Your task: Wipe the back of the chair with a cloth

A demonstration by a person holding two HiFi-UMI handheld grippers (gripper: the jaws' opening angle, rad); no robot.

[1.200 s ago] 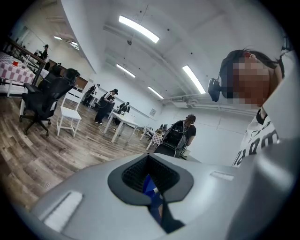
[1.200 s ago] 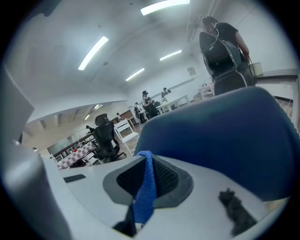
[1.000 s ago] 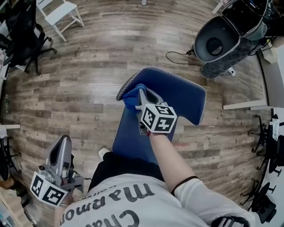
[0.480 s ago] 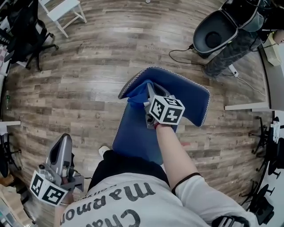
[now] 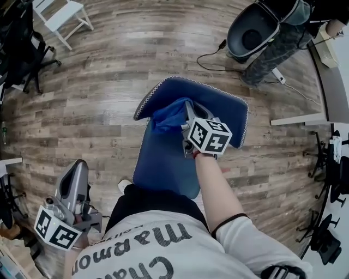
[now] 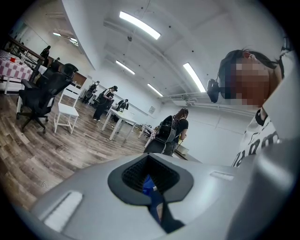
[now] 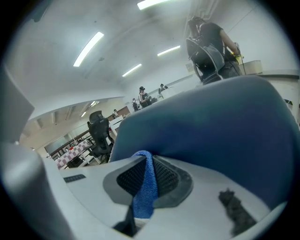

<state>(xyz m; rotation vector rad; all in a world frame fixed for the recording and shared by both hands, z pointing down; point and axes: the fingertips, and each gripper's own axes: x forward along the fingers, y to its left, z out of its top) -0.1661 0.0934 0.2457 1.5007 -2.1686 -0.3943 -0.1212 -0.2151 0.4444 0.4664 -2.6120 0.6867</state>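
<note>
Right claw: clamped on the cloth. The right gripper view shows a strip of blue cloth pinched between the two ribbed pads, which close on it with no gap on either side. The strip runs from the pad tips down toward the camera.

Cloth: blue and bunched, lying to the left of the right claw in the head view. It touches the blue chair just inside the curved upper rim of its back. The rim has a pale stitched edge at its left corner. In the right gripper view the chair back fills the field directly ahead of the claw, close to the pads.

Left claw: held low at the person's left, over the wood floor, well apart from the chair. In the left gripper view its jaws stand together. A sliver of blue shows in the narrow slit between them; I cannot tell what it is.

Surroundings: a white chair at the upper left, and a cable on the floor beyond the blue chair.
</note>
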